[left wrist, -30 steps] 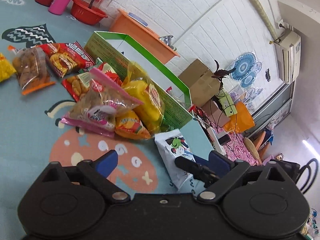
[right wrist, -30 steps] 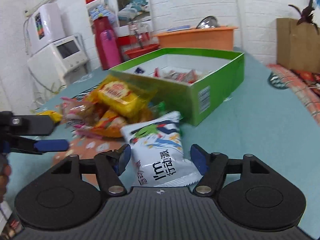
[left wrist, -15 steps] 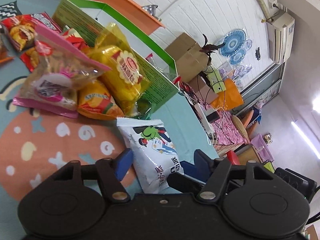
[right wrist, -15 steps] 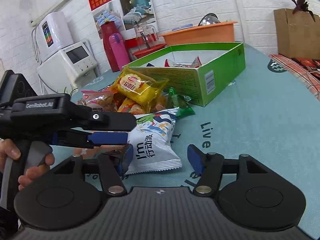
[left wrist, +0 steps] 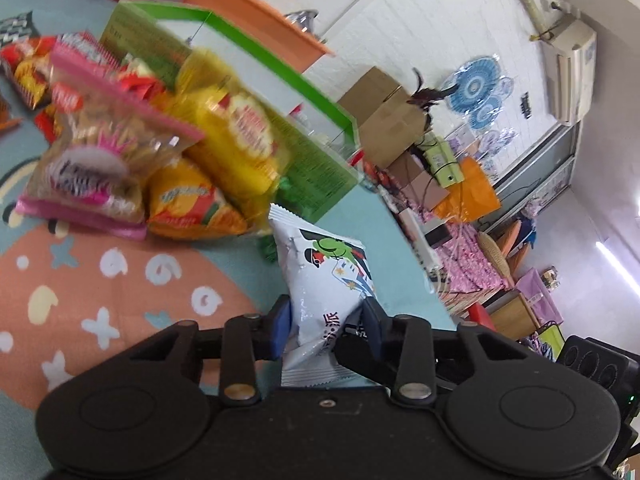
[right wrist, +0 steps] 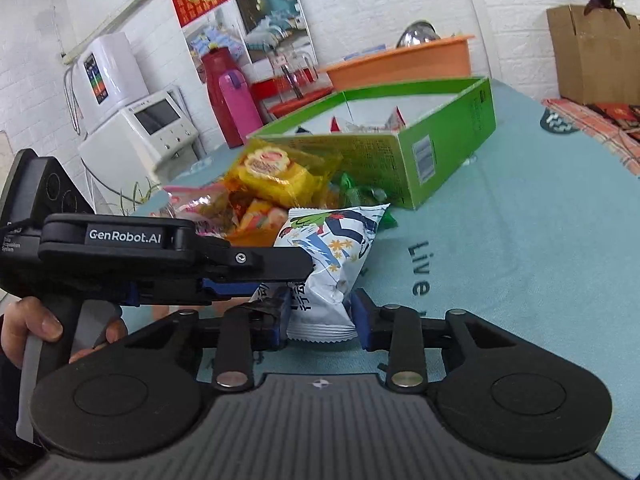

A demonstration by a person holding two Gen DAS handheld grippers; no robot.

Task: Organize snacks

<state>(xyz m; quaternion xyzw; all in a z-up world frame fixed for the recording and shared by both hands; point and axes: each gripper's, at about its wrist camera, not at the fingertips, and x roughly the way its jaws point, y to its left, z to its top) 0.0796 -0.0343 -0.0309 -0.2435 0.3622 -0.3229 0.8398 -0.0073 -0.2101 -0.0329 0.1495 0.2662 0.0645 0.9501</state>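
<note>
A white snack bag (left wrist: 324, 276) with a green cartoon figure lies on the teal tablecloth, in front of a pile of snacks. My left gripper (left wrist: 325, 328) has its blue pads pressed into the bag's near end, and its jaws are closing on it. In the right wrist view the same white snack bag (right wrist: 328, 264) sits between the pads of my right gripper (right wrist: 321, 320), whose jaws are also closing and touch both edges. The left gripper (right wrist: 276, 280) comes in from the left, held by a person's hand (right wrist: 36, 328). Behind stands an open green box (right wrist: 440, 140).
A yellow bag (left wrist: 236, 140), a pink-edged bag (left wrist: 100, 152) and an orange bag (left wrist: 188, 204) lean against the green box (left wrist: 320, 168). More red packets (left wrist: 28, 72) lie at the far left. The table edge (left wrist: 404, 240) runs close on the right.
Both grippers went from wide open to closed around the white bag. The left gripper moved in toward the bag and now reaches across the right wrist view.
</note>
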